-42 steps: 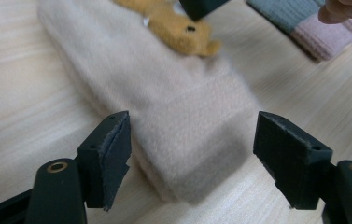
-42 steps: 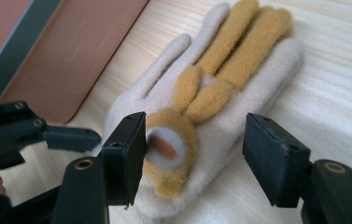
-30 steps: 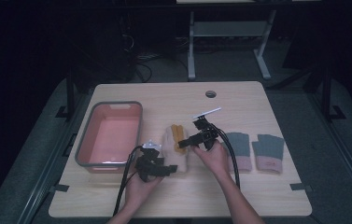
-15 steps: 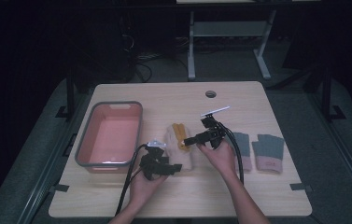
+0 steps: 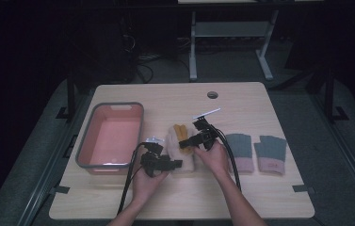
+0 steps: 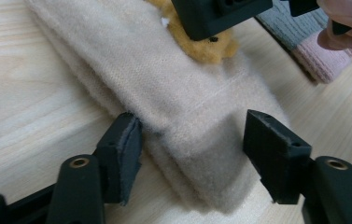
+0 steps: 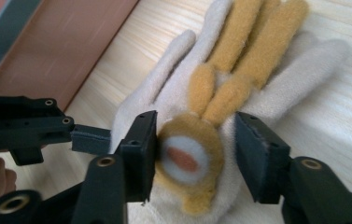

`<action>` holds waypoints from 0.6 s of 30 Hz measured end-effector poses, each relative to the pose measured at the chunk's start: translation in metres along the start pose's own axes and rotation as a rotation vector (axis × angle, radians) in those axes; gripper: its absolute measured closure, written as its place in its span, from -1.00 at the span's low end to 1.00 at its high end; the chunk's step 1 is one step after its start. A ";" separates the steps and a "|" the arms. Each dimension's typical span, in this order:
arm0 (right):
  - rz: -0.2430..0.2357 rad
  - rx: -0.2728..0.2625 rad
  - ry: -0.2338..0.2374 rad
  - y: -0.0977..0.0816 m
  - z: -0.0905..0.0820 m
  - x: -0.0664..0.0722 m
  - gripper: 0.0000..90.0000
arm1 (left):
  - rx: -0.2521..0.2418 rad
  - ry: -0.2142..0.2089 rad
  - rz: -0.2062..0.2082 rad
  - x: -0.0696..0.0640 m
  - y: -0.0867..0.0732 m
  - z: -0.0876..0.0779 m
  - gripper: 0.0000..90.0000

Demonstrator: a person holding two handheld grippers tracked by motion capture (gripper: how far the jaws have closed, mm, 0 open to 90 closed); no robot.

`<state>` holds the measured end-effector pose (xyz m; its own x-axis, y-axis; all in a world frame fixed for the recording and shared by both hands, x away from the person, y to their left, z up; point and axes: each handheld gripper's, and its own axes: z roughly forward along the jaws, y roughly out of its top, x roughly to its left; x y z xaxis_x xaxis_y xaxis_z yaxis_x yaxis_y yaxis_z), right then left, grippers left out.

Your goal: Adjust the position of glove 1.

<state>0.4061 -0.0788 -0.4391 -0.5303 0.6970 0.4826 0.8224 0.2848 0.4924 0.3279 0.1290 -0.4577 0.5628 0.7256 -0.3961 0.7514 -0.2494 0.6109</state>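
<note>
Seen from the high view, a pale wooden bench [image 5: 241, 101] is shown, with two forearms coming in from the bottom edge. A cream glove [image 5: 181, 149] with mustard-yellow patches lies flat near the middle of the bench. The left tool [image 5: 175, 164] is held at the glove's near end, and the right tool [image 5: 184, 143] is laid over its middle. A pink tub [image 5: 110, 138] with a grey rim stands to the left of the glove. Two grey and pink mitts [image 5: 256, 151] lie side by side to the right.

In the left tool's view, the glove's cuff [image 6: 197, 158] is seen between the two black jaws, which have just been closing. The left pad touches the cuff's edge; a gap is seen at the right pad, so the cuff is not yet pinched. The other tool [image 6: 220, 14] is seen farther off, over a yellow patch.

In the right tool's view, a round yellow patch [image 7: 187, 161] with a white and orange centre is framed by the jaws, which have just been closing. The left pad is at the patch's edge, while the right one stands apart. The glove's fingers [image 7: 253, 46] point away, and the tub's wall [image 7: 10, 37] is seen at the upper left.
</note>
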 end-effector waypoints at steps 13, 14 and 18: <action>-0.014 0.032 -0.059 -0.016 -0.019 -0.002 0.16 | 0.036 -0.064 0.044 -0.013 0.002 0.015 -0.09; -0.012 0.033 -0.061 -0.018 -0.021 -0.003 0.16 | 0.039 -0.069 0.051 -0.014 0.002 0.015 -0.09; -0.009 0.036 -0.067 -0.024 -0.028 -0.005 0.15 | 0.052 -0.088 0.063 -0.019 0.004 0.020 -0.09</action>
<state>0.3833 -0.1077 -0.4333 -0.5238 0.7366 0.4279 0.8252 0.3140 0.4696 0.3267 0.1020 -0.4615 0.6360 0.6490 -0.4174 0.7289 -0.3276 0.6012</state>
